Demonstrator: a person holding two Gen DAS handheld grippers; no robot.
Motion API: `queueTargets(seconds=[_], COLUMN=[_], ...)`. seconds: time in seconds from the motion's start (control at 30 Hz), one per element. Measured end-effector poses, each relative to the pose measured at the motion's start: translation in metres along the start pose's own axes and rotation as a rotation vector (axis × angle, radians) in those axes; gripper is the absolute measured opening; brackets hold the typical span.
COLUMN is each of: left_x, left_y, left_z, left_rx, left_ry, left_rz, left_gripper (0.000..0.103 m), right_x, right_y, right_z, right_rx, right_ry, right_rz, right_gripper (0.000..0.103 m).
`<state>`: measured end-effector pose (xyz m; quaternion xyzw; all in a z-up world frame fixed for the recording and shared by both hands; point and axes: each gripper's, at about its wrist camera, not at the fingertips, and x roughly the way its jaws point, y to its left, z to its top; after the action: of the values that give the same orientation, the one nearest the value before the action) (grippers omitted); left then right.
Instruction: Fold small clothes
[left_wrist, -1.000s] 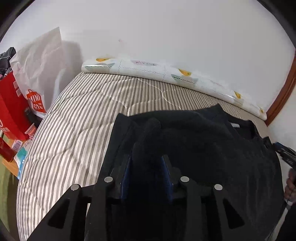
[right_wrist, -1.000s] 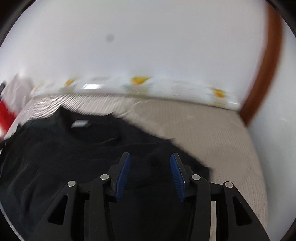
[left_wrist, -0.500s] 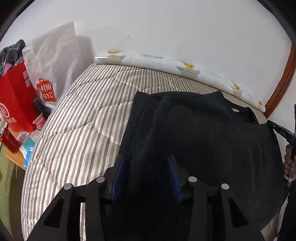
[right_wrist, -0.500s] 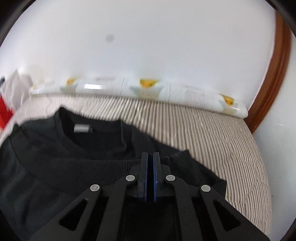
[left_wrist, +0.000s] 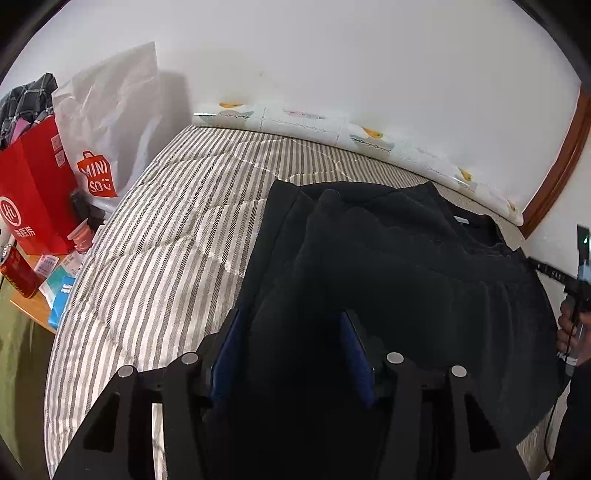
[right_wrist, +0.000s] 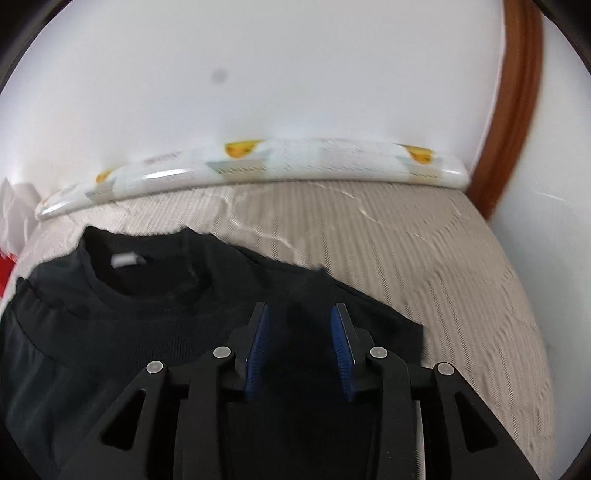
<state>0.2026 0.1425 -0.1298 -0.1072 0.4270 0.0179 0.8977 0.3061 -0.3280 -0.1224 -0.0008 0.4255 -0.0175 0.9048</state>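
Observation:
A black sweatshirt (left_wrist: 406, 273) lies on the striped bed, its hem folded up toward the collar; in the right wrist view (right_wrist: 122, 310) the neckline and white label show. My left gripper (left_wrist: 291, 332) is open, jaws wide apart over the garment's left part. My right gripper (right_wrist: 301, 325) is open above the garment's right shoulder and sleeve, holding nothing. The right gripper's body and the hand on it show at the right edge of the left wrist view (left_wrist: 576, 295).
The striped quilt (left_wrist: 166, 251) covers the bed. A patterned pad (right_wrist: 258, 162) lines the white wall. Left of the bed are a white shopping bag (left_wrist: 107, 125), a red bag (left_wrist: 33, 192), a red can (left_wrist: 16, 269) and packets. A wooden door frame (right_wrist: 517, 103) stands at right.
The right gripper shut on the fabric half a second ago and has now opened. The left gripper stayed open and drew back a little from the garment.

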Motion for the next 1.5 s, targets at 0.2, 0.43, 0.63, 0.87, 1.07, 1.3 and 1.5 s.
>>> queueTargets(seconds=[0.2, 0.43, 0.63, 0.87, 1.07, 1.3, 1.5], left_x=[-0.016, -0.04, -0.055, -0.083, -0.103, -0.112, -0.109], left_y=[-0.004, 0.001, 0.017, 0.062, 0.089, 0.107, 0.114], left_z=[-0.014, -0.039, -0.072, -0.113, -0.137, -0.147, -0.143], left_rx=[0.011, 0.005, -0.016, -0.106, -0.109, -0.08, -0.034], left_ry=[-0.003, -0.029, -0.024, 0.0, -0.002, -0.011, -0.008], left_rz=[0.015, 0.047, 0.088, 0.025, -0.017, -0.064, -0.116], left_gripper=[0.052, 0.054, 0.055, 0.055, 0.059, 0.065, 0.067], right_x=[0.006, -0.05, -0.097, -0.127, -0.138, -0.159, -0.159], right_y=[-0.026, 0.0, 0.055, 0.171, 0.295, 0.388, 0.415], right_z=[-0.019, -0.032, -0.059, -0.1, -0.139, -0.188, -0.202], right_rx=[0.013, -0.012, -0.063, -0.184, -0.377, -0.57, -0.618], right_ry=[0.038, -0.013, -0.033, -0.052, -0.009, -0.026, -0.028], right_rz=[-0.043, -0.064, -0.002, 0.103, 0.199, 0.208, 0.183], right_gripper=[0.035, 0.038, 0.042, 0.055, 0.055, 0.063, 0.066])
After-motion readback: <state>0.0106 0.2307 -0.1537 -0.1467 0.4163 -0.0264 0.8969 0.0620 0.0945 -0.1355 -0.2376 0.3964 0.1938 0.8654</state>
